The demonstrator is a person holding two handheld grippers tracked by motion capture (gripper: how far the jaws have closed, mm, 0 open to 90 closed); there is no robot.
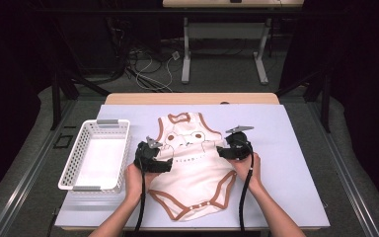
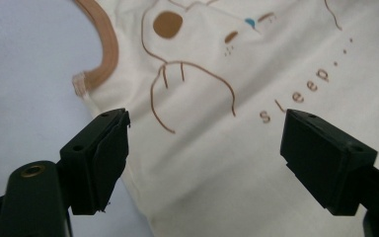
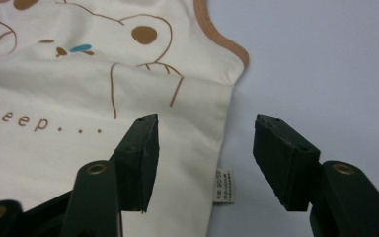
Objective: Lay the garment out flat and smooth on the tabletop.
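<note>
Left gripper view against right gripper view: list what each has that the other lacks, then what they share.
Left gripper view alone: a frayed white tag at the brown armhole trim. Right gripper view alone: a printed care label on the side seam. Shared: the cream bodysuit with its bear drawing and "sleep", the pale table cover, and open tongs straddling the garment's edge.

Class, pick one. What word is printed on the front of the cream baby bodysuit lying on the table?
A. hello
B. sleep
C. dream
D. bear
B: brown letters spelling "sleep" followed by dots run across the bodysuit below the drawn bear, readable in both gripper views.
</note>
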